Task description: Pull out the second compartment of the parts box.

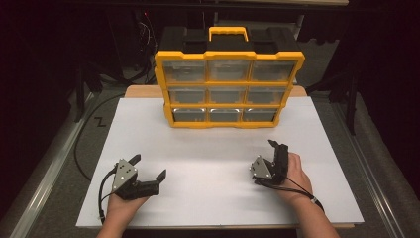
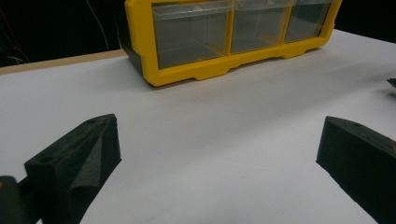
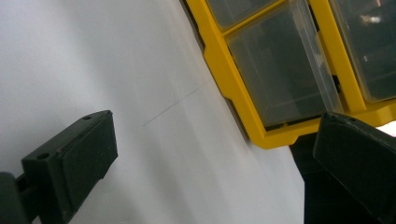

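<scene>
The left hand-held gripper (image 1: 149, 166) and right hand-held gripper (image 1: 277, 161) rest low on the white surface (image 1: 208, 148), jaws spread wide, holding nothing. The yellow drawer organiser (image 1: 228, 82) stands upright at the far edge, well apart; a good approach would probably square up to one drawer first.

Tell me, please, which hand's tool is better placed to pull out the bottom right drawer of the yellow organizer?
Probably the right tool: it sits open on the white board below the organizer's right side, nearer that drawer. The left tool lies farther away.
</scene>
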Demonstrator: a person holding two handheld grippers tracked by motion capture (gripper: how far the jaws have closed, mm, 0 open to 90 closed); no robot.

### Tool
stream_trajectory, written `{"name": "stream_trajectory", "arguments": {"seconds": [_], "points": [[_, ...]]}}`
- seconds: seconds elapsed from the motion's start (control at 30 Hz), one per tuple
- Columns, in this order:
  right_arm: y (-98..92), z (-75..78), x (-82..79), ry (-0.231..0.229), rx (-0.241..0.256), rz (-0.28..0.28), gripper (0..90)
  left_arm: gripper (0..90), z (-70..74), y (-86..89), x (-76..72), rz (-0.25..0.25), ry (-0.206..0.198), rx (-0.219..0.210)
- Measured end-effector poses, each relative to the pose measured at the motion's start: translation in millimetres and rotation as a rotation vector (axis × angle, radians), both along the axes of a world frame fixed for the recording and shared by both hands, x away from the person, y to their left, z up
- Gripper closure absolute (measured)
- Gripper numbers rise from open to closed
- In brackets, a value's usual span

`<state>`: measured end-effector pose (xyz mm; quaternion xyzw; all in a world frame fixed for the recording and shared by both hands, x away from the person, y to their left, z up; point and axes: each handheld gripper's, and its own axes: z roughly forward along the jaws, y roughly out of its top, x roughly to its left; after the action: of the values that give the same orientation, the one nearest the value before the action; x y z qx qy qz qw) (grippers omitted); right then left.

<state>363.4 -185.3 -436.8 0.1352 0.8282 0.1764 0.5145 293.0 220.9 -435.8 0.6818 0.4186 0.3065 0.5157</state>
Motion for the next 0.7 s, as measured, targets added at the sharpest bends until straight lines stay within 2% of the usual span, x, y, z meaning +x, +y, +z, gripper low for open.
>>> {"name": "stream_trajectory", "arguments": {"seconds": [0.1,0.13,0.23,0.3,0.33,0.4,0.43,0.7], "points": [[2.7,0.0,-2.2,-0.006,-0.042,0.007,1.1,0.4,0.1,0.4,-0.1,0.001,-0.001,-0.001],[2.7,0.0,-2.2,-0.006,-0.042,0.007,1.1,0.4,0.1,0.4,0.0,0.002,0.0,-0.003],[5.7,-0.1,-3.7,-0.028,-0.083,0.022,1.1,0.4,0.4,0.2,-0.3,0.001,-0.002,-0.001],[6.7,-0.3,-4.2,-0.034,-0.091,0.026,1.1,0.4,0.3,0.1,-0.3,0.001,-0.002,0.0],[7.4,0.3,-4.0,-0.047,-0.115,0.04,1.1,0.4,0.3,0.2,-0.3,0.001,-0.002,-0.001],[9.6,-1.6,-6.4,-0.05,-0.119,0.031,1.1,0.4,0.3,0.3,-0.3,0.0,-0.002,-0.001],[11.3,-1.1,-7.3,-0.066,-0.147,0.05,1.1,0.4,0.3,0.3,-0.2,0.0,-0.002,-0.002],[17.9,-2.6,-11.3,-0.093,-0.209,0.078,1.1,0.3,0.2,-0.4,-0.1,-0.005,0.001,0.001]]}}
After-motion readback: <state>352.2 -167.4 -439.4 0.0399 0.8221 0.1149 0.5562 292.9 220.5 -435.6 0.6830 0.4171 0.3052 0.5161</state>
